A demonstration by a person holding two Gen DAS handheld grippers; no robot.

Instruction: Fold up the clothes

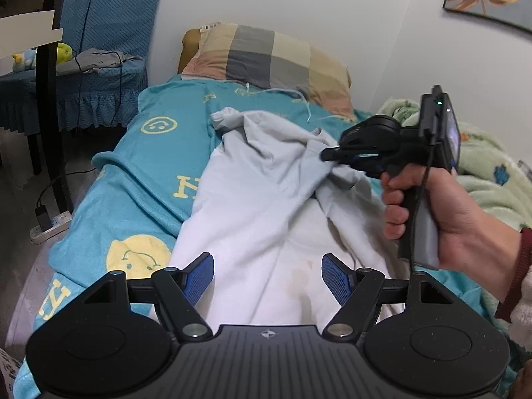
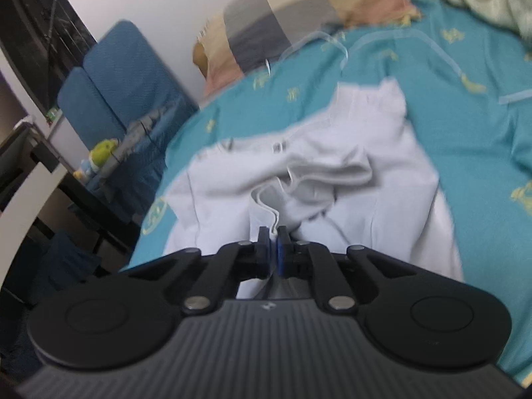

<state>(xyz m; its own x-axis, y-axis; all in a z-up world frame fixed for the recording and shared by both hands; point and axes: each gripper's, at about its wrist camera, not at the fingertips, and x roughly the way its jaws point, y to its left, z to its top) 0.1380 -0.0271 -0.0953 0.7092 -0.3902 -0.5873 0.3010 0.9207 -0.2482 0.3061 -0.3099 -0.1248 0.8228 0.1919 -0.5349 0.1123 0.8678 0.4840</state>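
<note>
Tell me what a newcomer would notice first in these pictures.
A pale garment lies rumpled across the middle of a bed with a turquoise sheet. The right gripper is shut on a fold of it, while the left gripper hangs open over its near end. A checked pillow sits at the head, against the wall.

Your left gripper (image 1: pixel 267 274) is black, with blue ribbed pads (image 1: pixel 333 277), silver pivot screws and a ridged grey body bearing a small round emblem. Behind the right gripper (image 1: pixel 324 155), your right hand (image 1: pixel 432 209) shows a maroon cuff (image 1: pixel 518 272) under fluffy white sleeve.
</note>
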